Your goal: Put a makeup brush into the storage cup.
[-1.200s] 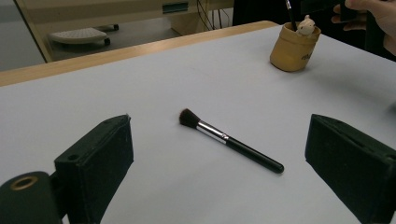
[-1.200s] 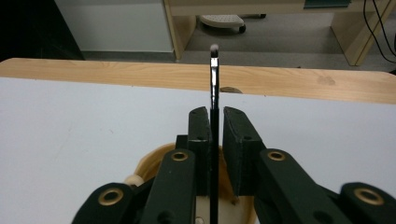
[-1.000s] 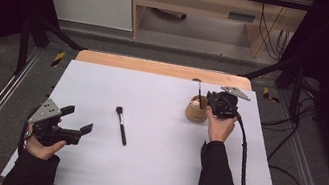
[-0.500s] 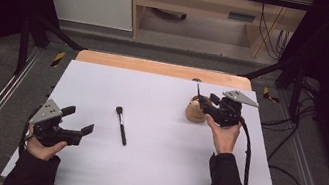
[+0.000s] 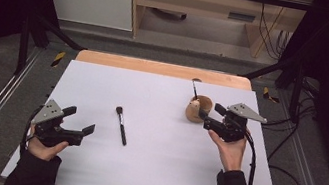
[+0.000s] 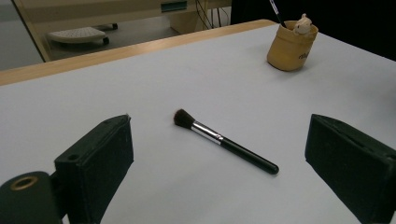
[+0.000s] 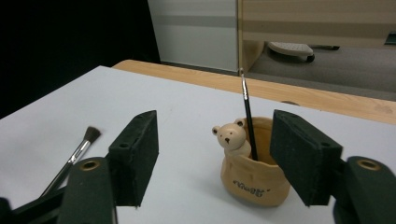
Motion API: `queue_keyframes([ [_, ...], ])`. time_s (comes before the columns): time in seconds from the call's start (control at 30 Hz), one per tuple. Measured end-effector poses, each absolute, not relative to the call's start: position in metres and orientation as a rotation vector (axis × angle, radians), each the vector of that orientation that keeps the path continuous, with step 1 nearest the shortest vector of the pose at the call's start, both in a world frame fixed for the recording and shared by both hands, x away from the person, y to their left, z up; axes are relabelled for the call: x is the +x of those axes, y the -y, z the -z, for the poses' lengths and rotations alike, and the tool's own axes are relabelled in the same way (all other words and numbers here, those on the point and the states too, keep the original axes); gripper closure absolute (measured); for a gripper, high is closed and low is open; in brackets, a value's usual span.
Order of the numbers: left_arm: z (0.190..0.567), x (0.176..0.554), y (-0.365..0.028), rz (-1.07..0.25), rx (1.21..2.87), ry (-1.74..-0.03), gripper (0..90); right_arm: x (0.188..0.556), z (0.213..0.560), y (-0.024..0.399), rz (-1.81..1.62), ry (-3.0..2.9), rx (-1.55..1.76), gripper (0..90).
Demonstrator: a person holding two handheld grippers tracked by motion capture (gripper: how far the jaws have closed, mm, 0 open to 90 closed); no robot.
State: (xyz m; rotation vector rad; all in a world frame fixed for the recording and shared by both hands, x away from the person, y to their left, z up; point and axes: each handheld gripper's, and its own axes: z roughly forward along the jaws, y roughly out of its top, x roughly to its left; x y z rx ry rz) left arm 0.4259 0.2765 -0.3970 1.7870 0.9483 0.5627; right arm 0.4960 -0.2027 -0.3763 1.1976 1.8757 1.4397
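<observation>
right hand-held gripper (image 5: pixel 204 119): released, jaws just opening, nothing between them, just beside pot
left hand-held gripper (image 5: pixel 81 120): released, empty
pot (image 5: pixel 198 109): counter (image 5: pixel 149 171) 2 o'clock (thin brush (image 7: pixel 248 117) upright inside)
makeup brush (image 5: pixel 121 125): centre

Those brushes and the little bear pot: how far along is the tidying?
One thin brush already stands in the bear pot. The right claw has just been opening, nothing between its jaws. The makeup brush lies on the table; the left claw waits open.

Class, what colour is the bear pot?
Tan pot, clearest in the right gripper view.
</observation>
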Motion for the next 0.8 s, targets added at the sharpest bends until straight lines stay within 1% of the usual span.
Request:
queue_keyframes([
  [0.33, 0.397, 0.426, -0.275, -0.565, 1.791, -0.951, 7.1, 0.471, 0.381, 0.213, -1.459, -1.904, 1.174, 19.2],
  [0.8, 0.398, 0.426, -0.273, -0.566, 1.786, -0.955, 7.0, 0.45, 0.389, 0.223, -1.459, -1.922, 1.146, 9.6],
])
